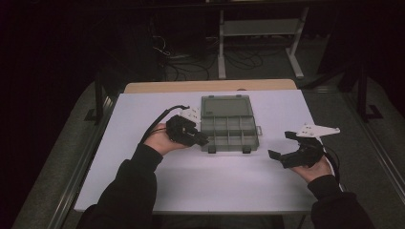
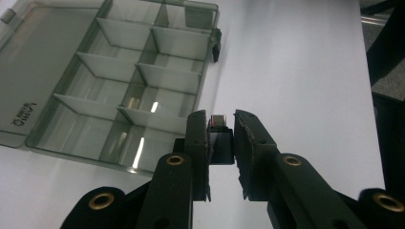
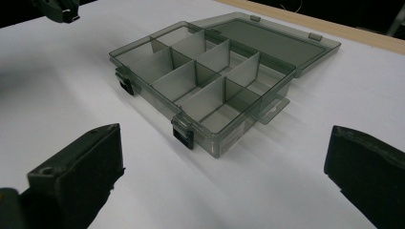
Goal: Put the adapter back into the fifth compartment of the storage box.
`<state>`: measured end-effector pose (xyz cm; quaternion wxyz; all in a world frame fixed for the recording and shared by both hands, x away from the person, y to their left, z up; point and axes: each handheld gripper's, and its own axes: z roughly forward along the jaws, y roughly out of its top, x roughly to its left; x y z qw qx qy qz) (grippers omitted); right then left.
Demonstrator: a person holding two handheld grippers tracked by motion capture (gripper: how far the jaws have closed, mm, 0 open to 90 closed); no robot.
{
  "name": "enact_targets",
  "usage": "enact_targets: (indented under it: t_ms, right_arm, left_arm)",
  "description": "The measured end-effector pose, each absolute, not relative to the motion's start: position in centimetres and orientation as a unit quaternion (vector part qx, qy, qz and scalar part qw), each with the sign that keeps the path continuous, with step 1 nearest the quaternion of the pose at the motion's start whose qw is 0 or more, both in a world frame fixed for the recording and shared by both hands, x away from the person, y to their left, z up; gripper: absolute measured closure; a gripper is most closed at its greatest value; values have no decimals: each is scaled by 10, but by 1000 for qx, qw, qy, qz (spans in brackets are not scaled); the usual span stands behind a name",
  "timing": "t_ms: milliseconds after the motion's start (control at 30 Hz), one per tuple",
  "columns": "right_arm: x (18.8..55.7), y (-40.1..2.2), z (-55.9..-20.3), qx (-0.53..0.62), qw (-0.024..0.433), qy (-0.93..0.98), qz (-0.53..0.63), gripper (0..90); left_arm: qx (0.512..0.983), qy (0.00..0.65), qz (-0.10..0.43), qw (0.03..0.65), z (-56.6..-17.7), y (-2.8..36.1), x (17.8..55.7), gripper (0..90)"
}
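White surface is spanning the frame, with a tan wooden strip showing along its far edge. One smoky translucent compartment box is lying directly on it, toward the far middle, lid folded open flat onto the surface behind. Dividers are splitting the tray into small compartments. Two dark latches are hanging at the near rim.

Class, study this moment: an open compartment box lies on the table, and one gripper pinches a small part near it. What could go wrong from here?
1. The left gripper pinches the small dark block with a metallic end at its jaw tips; it might slip out.
2. The grey see-through plastic compartment box has narrow cells and thin dividers; the block could land in the wrong cell.
3. The right gripper hangs open, apart from the box; a nudge might slide the box across the smooth white table.
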<state>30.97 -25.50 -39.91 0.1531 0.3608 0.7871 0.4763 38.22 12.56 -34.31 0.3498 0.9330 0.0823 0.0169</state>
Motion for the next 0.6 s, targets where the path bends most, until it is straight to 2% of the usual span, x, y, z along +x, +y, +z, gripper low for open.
enact_targets:
  t_ms: [600]
  right_arm:
    - [310,-255,-399,362,152,786,478,0]
  left_arm:
    - [923,110,25,367,-347,126,405,765]
